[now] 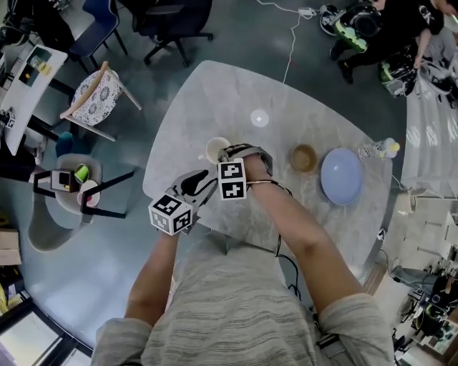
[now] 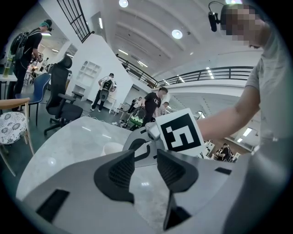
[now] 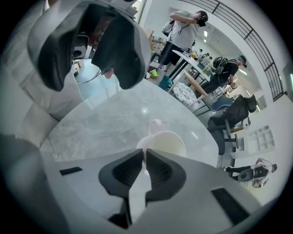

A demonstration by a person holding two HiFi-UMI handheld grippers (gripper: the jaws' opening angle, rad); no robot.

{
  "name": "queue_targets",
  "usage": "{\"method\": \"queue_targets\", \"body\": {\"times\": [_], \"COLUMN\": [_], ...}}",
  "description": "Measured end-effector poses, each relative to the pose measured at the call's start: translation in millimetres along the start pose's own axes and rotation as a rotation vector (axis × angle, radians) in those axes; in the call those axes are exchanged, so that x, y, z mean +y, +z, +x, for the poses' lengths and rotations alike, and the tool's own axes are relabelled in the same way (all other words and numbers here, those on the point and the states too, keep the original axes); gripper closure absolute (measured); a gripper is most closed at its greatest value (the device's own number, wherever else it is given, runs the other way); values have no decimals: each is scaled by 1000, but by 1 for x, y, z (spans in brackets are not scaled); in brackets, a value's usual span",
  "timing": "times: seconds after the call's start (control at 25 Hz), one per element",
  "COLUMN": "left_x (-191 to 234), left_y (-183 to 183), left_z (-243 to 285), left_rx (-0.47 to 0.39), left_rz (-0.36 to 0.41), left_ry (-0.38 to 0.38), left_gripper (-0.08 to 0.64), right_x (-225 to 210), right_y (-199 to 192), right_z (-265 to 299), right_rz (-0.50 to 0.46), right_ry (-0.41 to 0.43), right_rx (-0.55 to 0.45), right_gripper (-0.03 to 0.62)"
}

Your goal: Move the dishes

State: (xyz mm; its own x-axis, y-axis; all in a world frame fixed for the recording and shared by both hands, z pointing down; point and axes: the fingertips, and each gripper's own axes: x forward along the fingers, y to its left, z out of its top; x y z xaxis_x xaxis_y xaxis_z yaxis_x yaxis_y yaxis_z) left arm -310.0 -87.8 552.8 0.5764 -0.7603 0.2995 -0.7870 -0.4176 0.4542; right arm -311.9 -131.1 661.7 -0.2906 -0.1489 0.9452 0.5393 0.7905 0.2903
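Note:
A white cup [image 1: 215, 149] stands on the marble table [image 1: 215, 93], left of a brown bowl [image 1: 304, 158] and a pale blue plate [image 1: 341, 176]. My right gripper [image 1: 227, 152] points steeply down at the cup's right side. In the right gripper view its jaws [image 3: 144, 167] are shut on the near wall of the cup [image 3: 167, 142], which shows as a thin white strip between the pads. My left gripper [image 1: 206, 186] hovers just in front of the cup, open and empty [image 2: 144, 169]. In its view the cup [image 2: 111, 148] sits beyond the jaws, beside the right gripper's marker cube [image 2: 183, 132].
A plastic bottle [image 1: 379, 149] lies at the table's right edge behind the plate. A chair with a patterned cushion [image 1: 96, 96] and a stool with small items [image 1: 75, 187] stand to the left of the table. An office chair [image 1: 168, 21] is behind it.

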Motion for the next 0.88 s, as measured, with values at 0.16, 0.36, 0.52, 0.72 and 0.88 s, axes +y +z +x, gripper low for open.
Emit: {"method": "queue_targets", "body": {"times": [0.16, 0.36, 0.52, 0.72, 0.88], "left_x": [-11, -27, -41, -60, -70], "left_y": [0, -2, -3, -4, -7], "left_z": [13, 34, 54, 75, 89], "left_rx": [21, 50, 79, 113, 136], "left_rz": [14, 35, 54, 73, 85], "left_ry": [-37, -96, -143, -197, -225], "left_gripper": [394, 393, 394, 394, 394], "right_x": [4, 8, 10, 15, 22], "right_y": [-31, -79, -120, -169, -199], "right_z": [-6, -14, -21, -32, -39], "right_rz": [55, 172, 274, 405, 480], "right_ry": [-12, -43, -71, -101, -119], "right_rx": [44, 98, 144, 182, 208], "right_gripper": [551, 551, 551, 551, 551]}}
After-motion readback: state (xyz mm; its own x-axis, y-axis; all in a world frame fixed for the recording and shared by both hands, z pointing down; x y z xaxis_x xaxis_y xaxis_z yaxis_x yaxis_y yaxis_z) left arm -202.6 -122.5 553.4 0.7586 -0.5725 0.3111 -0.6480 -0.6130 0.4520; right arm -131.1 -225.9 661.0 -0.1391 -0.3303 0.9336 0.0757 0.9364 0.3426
